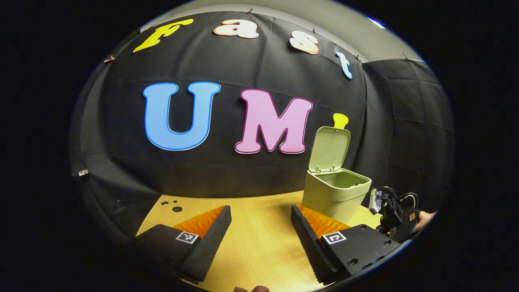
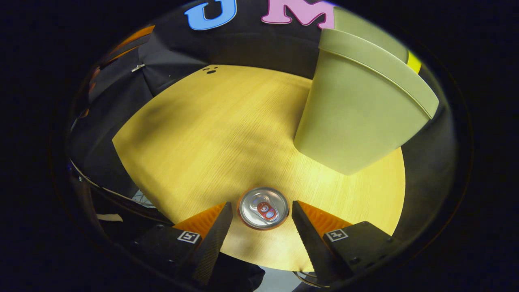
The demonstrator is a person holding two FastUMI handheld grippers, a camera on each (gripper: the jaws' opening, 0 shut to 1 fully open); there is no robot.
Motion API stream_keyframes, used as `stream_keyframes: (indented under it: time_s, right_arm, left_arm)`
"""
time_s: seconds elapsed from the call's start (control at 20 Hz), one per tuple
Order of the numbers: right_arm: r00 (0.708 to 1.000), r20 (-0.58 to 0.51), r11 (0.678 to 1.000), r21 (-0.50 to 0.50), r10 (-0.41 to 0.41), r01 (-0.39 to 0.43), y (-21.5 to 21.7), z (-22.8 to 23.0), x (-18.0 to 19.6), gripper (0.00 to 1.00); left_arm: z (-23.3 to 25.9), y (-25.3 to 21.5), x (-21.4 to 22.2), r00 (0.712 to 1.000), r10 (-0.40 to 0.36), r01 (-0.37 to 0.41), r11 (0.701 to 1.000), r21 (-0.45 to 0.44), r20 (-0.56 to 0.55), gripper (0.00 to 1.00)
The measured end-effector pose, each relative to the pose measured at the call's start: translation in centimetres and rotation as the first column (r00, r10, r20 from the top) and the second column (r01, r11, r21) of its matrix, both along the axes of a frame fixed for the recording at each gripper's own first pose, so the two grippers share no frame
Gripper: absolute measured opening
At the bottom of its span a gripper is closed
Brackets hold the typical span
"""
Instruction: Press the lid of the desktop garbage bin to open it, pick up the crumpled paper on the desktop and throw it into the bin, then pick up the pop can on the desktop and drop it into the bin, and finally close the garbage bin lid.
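While the can (image 2: 263, 208) stands upright, top toward the camera, the right gripper (image 2: 262, 213) straddles it wide, seemingly untouched; left gripper (image 1: 261, 221) wide, bin (image 1: 335, 194) lid (image 1: 329, 149) up.

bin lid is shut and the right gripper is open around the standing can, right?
Not quite: the lid stands open above the bin, as the left gripper view shows. The rest holds: the right gripper is open, its fingers on either side of the standing can.
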State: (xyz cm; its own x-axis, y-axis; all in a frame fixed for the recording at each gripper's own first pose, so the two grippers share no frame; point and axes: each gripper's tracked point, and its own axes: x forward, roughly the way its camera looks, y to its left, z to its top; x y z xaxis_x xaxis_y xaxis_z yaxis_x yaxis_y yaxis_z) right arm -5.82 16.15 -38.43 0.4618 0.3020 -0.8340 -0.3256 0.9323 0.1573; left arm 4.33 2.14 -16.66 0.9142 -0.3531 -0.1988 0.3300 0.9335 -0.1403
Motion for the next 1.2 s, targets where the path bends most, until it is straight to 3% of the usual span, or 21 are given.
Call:
stream_keyframes:
  time_s: [0.2, 0.4, 0.45, 0.7, 1.2]
  right_arm:
    - [1.0, -0.024, 1.0, -0.009, 0.019, -0.019, 0.2, -1.0, -0.2, 0.95]
    - [1.0, -0.019, 1.0, 0.006, -0.007, 0.007, 0.1, -0.7, 0.0, 0.82]
    - [1.0, -0.016, 1.0, 0.014, -0.014, 0.014, 0.2, -0.5, 0.0, 0.86]
    - [1.0, -0.022, 0.999, 0.04, -0.008, 0.008, 0.0, 0.8, 0.3, 0.86]
    - [0.998, 0.055, 0.996, 0.094, -0.01, 0.005, -1.7, 10.3, 1.4, 0.86]
  left_arm:
    - [-0.2, 0.2, -0.3, 1.0, 0.004, -0.004, 1.0, 0.002, -0.007, 0.95]
    - [-0.6, 0.2, -0.9, 1.0, -0.001, 0.002, 1.0, 0.012, -0.017, 0.96]
    - [-0.7, 0.2, -1.0, 1.0, 0.0, 0.0, 1.0, 0.012, -0.021, 0.96]
    - [-0.9, 0.5, -1.3, 0.999, 0.015, -0.015, 1.0, 0.012, -0.031, 0.96]
    - [-1.6, 0.7, -0.9, 0.999, 0.023, -0.022, 1.0, 0.006, -0.046, 0.96]
